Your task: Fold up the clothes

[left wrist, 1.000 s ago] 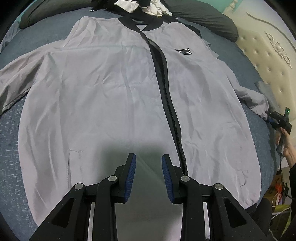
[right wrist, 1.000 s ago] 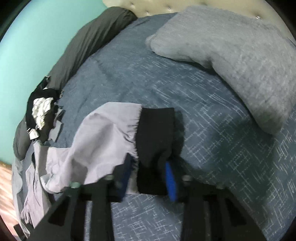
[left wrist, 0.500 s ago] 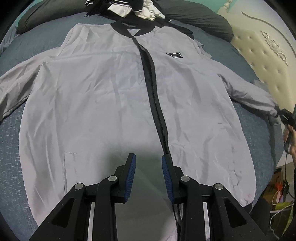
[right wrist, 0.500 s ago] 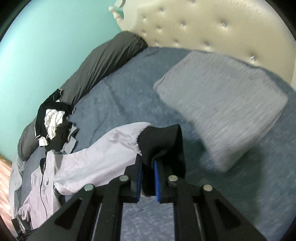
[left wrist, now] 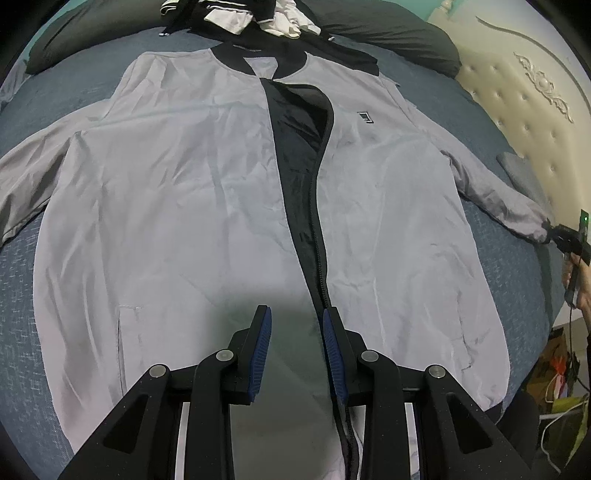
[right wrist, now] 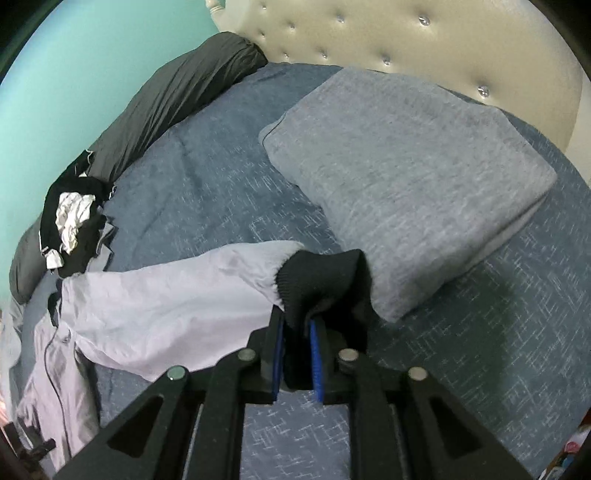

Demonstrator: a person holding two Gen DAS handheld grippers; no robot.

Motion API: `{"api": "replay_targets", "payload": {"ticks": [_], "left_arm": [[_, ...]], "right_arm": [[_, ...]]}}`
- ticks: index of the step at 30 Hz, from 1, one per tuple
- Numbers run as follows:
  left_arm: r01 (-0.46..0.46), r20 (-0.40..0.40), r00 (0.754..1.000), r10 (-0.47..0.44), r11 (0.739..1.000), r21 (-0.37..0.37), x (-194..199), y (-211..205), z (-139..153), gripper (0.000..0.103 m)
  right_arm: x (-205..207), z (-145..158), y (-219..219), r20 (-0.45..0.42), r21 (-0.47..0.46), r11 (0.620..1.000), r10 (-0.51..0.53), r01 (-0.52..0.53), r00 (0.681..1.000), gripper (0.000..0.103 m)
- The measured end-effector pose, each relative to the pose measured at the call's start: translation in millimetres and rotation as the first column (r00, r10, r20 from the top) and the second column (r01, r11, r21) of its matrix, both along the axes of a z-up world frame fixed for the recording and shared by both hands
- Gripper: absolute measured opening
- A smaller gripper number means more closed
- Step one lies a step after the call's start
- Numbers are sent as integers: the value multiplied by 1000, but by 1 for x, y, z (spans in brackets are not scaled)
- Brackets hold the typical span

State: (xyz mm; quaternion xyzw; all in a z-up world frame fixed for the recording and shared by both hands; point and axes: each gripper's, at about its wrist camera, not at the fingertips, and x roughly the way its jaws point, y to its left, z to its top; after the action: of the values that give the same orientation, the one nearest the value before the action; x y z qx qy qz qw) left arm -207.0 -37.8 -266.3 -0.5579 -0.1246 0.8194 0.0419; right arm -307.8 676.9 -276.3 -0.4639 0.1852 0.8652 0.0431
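Left wrist view: a grey jacket lies face up and spread flat on the bed, collar far, hem near, both sleeves out to the sides. Its zip is undone over the upper part, so the black lining shows. The left gripper hovers over the hem beside the zip, its fingers set apart with nothing between them. At the far right edge the right gripper holds the end of the right sleeve, stretched outward.

Right wrist view: the right gripper's fingers are closed narrowly on the black cuff, lifted off the bed.

No fold shows in the jacket: body and sleeves lie fully open. By my judgement the sleeves and body are all left to fold; the held sleeve fits either pulling it straight or bringing it in over the chest.

Around: a heap of black and white clothes touches the collar, a dark bolster runs along the far edge, and a grey pillow sits just beside the cuff, crowding that side. A padded headboard stands behind.
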Motion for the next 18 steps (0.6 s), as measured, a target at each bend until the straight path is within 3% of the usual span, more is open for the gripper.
{"api": "replay_targets", "payload": {"ticks": [1, 3, 4, 9, 13, 18], "left_arm": [[-1, 1, 1000, 1, 1000, -1, 0, 1, -1, 32], [-7, 2, 1000, 7, 1000, -2, -2, 0, -2, 32], [-10, 1, 1000, 10, 1000, -1, -2, -1, -1, 32], [-13, -15, 1000, 13, 1000, 2, -14, 0, 6, 32], [-13, -28, 1000, 14, 1000, 5, -38, 4, 9, 32], [-32, -45, 998, 33, 999, 25, -74, 9, 9, 32]], "right_arm": [[1, 1, -1, -2, 29, 999, -14, 14, 1000, 19], [4, 6, -3, -13, 100, 994, -44, 45, 999, 43], [7, 12, -5, -32, 132, 989, -61, 65, 998, 46], [22, 41, -16, -134, 159, 977, -121, 142, 984, 48], [23, 56, -45, -181, 87, 993, -64, 81, 981, 49], [17, 47, -109, -180, -41, 999, 25, -33, 983, 52]]}}
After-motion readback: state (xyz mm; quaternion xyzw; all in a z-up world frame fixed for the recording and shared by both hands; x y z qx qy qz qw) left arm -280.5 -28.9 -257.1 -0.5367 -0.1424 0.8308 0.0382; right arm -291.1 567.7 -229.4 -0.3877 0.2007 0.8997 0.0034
